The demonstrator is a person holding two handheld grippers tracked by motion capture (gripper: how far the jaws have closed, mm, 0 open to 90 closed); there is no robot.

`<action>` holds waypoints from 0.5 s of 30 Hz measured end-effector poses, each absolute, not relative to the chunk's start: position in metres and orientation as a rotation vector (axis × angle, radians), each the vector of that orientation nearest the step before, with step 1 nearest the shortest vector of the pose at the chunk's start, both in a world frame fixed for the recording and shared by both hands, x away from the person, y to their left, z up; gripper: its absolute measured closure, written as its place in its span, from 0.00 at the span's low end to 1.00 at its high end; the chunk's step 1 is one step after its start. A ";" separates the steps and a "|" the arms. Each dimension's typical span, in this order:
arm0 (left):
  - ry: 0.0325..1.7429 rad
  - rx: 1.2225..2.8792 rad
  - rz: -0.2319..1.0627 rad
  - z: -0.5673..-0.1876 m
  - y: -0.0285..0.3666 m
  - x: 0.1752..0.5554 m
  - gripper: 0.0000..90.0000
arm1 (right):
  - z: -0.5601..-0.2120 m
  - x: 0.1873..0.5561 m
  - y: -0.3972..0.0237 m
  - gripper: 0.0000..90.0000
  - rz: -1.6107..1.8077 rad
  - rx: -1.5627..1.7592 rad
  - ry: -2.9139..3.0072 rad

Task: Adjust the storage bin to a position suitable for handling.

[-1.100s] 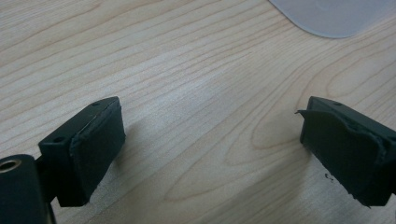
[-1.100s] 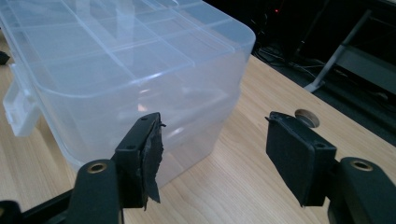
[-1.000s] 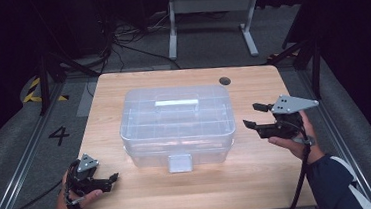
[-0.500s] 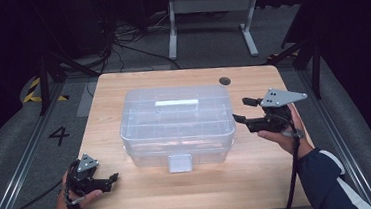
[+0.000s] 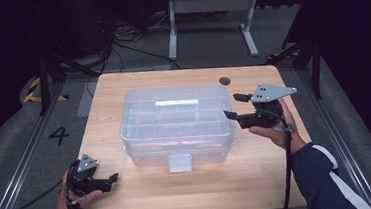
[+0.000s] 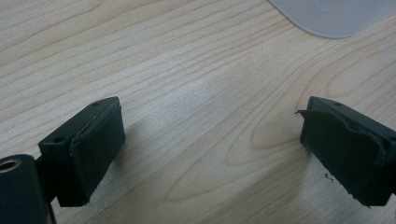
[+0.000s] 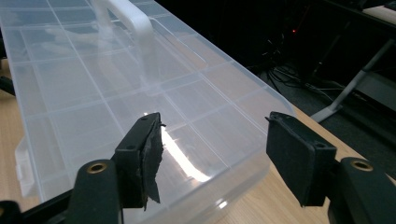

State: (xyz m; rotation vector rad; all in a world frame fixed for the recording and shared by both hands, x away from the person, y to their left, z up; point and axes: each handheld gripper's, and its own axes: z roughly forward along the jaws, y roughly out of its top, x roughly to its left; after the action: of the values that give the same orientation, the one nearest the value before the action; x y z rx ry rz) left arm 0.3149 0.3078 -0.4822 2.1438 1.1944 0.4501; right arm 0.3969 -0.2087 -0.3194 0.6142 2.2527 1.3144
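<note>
The clear box sits mid-table, its contents blurred by the plastic. The right gripper gapes wide, empty, at its right end. The left gripper, wide and empty, lies well apart.

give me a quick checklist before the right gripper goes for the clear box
1. Right gripper open: ok, jaws stand wide apart in the right gripper view.
2. Right gripper lined up with the clear box: ok, it hangs at the box's right end, jaws over the lid edge; contact cannot tell.
3. Lid shut: cannot tell; the front latch looks down.
4. Box handle free: ok, lying flat on the lid, nothing on it.
5. Left gripper out of the way: ok, open, low on the table near its front left corner, apart from the box.
</note>
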 end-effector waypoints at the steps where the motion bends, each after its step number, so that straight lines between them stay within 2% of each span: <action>1: 1.194 2.144 0.450 -0.482 0.308 0.315 0.08 | -0.319 0.398 -0.207 0.41 1.314 0.606 2.255; 15: 1.192 2.146 0.452 -0.482 0.308 0.315 0.08 | -0.313 0.402 -0.176 0.41 1.314 0.532 2.309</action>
State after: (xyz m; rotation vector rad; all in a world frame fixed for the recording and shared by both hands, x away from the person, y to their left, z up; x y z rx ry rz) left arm 0.3148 0.3081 -0.4821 2.1459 1.1923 0.4517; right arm 0.4015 -0.1758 -0.3127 0.5321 2.3085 1.3136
